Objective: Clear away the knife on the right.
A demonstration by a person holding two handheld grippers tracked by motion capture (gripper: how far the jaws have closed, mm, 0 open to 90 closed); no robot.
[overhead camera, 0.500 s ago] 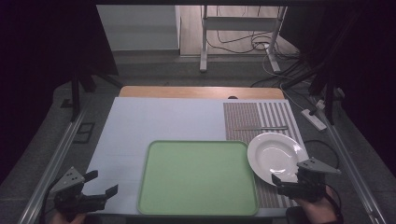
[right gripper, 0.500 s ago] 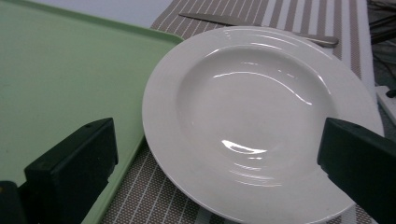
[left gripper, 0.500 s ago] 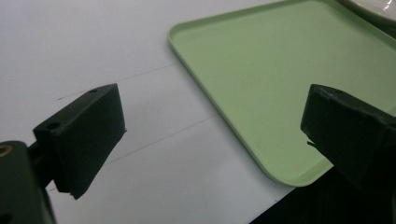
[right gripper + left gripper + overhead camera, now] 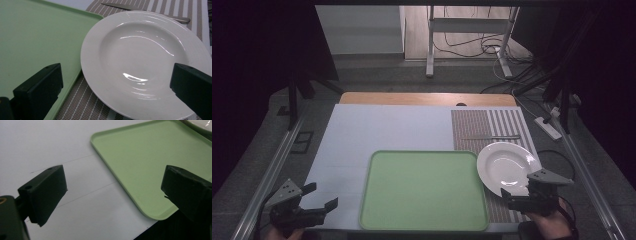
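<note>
Right hand-held gripper (image 4: 518, 196) wide open, empty, at white plate (image 4: 508, 167) rim; left hand-held gripper (image 4: 323, 196) open, empty, beside green tray (image 4: 424, 227).

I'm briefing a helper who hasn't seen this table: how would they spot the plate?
Find the big green tray at the table's near edge. Just right of it, on the striped placemat, sits the plate: round, white, glossy and empty, right ahead of the right gripper.

Dim room, dark vignetted edges; overhead glare streaks on plate (image 4: 140, 62); close tongs slightly soft.
</note>
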